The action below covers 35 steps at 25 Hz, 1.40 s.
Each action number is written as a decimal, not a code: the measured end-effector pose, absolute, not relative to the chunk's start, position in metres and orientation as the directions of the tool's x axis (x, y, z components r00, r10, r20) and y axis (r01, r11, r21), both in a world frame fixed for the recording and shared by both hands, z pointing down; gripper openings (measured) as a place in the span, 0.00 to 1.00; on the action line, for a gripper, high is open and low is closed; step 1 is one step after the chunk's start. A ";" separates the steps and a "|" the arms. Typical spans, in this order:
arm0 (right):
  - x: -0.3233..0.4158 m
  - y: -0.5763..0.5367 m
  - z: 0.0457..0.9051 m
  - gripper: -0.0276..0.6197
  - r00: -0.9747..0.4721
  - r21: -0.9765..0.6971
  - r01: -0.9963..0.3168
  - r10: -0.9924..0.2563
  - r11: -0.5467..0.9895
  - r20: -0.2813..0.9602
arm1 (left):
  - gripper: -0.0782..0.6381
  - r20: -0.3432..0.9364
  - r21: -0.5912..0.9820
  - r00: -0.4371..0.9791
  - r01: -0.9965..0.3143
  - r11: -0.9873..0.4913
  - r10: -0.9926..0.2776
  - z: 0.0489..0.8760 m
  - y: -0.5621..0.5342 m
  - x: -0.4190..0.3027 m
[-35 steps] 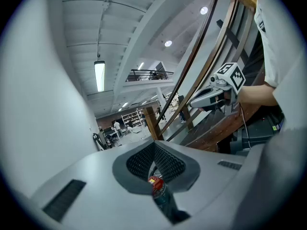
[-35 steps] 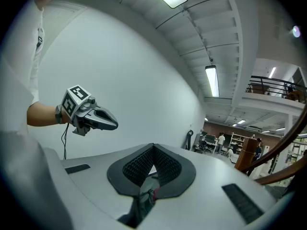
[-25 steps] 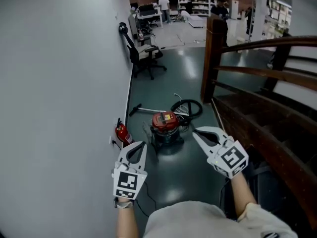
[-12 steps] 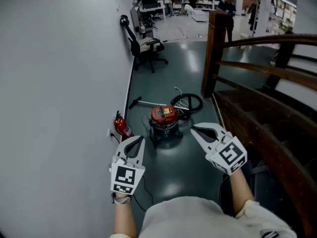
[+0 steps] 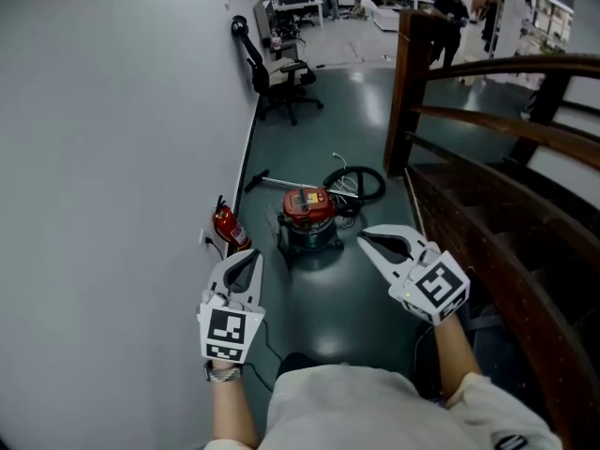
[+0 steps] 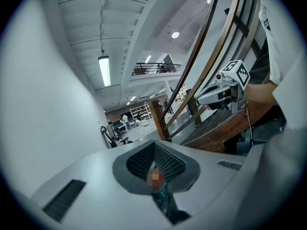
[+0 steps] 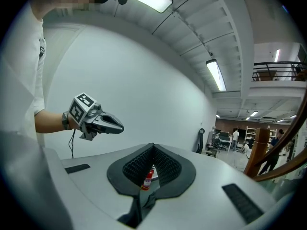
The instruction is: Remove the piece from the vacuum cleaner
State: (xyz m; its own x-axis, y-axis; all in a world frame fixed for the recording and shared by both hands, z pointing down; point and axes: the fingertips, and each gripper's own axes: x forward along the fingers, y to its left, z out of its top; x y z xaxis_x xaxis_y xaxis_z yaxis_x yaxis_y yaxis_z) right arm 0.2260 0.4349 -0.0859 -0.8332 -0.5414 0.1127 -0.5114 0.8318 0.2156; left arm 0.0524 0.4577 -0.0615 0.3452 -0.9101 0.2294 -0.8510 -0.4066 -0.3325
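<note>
With the left tongs (image 5: pixel 254 255) and right tongs (image 5: pixel 362 236) both shut, empty and well apart from the vacuum cleaner (image 5: pixel 307 216), stepping closer carelessly risks tripping on its coiled hose (image 5: pixel 356 184)

Vacuum cleaner (image 5: pixel 307 216) red-lidded over a dark drum; fire extinguisher (image 5: pixel 226 225) red; floor (image 5: pixel 361 293) dark teal; left wall (image 5: pixel 112 157) pale grey; left gripper (image 5: pixel 257 254) and right gripper (image 5: pixel 362 236) white, with black-and-white marker squares.

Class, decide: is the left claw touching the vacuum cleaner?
Apart. The head view shows bare floor between the shut left claw and the vacuum cleaner, which stands well ahead of it.
</note>
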 end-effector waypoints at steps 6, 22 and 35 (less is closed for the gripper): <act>0.242 0.429 -0.090 0.09 -0.838 0.192 -0.518 -0.539 0.834 0.082 | 0.11 0.241 -0.329 0.337 -0.854 -0.404 -0.910 -0.058 0.453 0.063; 0.221 0.351 -0.076 0.09 -0.816 0.172 -0.548 -0.568 0.819 0.108 | 0.11 0.241 -0.309 0.367 -0.849 -0.429 -0.899 -0.043 0.373 0.044; 0.178 0.255 -0.066 0.09 -0.777 0.192 -0.576 -0.605 0.795 0.172 | 0.11 0.263 -0.295 0.412 -0.826 -0.480 -0.872 -0.035 0.268 0.005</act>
